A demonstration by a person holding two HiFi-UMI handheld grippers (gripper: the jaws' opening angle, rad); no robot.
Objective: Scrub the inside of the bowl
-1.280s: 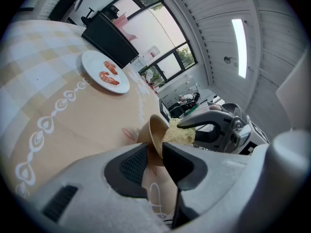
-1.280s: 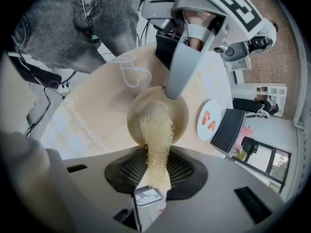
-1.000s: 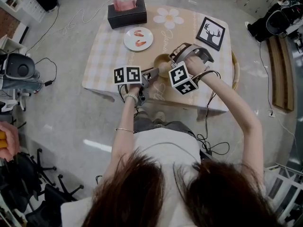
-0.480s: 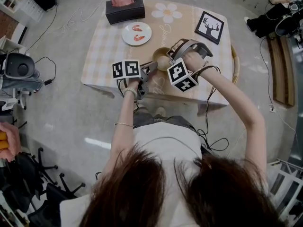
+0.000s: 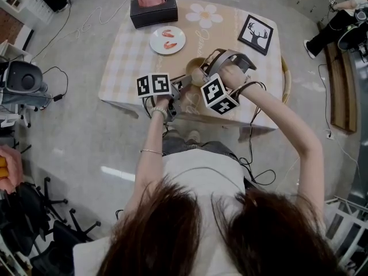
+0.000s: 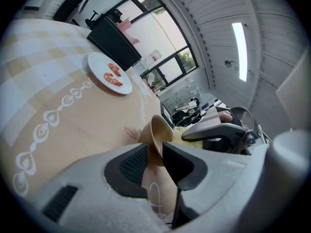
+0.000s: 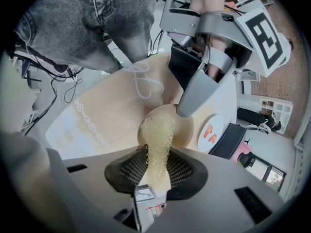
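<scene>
— What is under the two tools?

— A table (image 5: pixel 123 68) with a checked cloth. Far beyond the left gripper (image 6: pixel 155 155) stands a black tissue box (image 5: pixel 153 10) with pink tissue in it. Nearer to this gripper is a white plate (image 6: pixel 97 64), and shrimps (image 6: pixel 112 74) lie on it.

— And the bowl?

— The tan bowl (image 6: pixel 156 130) is directly at the left gripper's jaws. They are pressed together on its rim, and the bowl is tilted. The right gripper (image 7: pixel 156 168) looks into the bowl from the opposite side. Its jaws are clamped on a yellow mesh scrubber (image 7: pixel 156 130), and the scrubber's far end reaches inside the bowl.
</scene>
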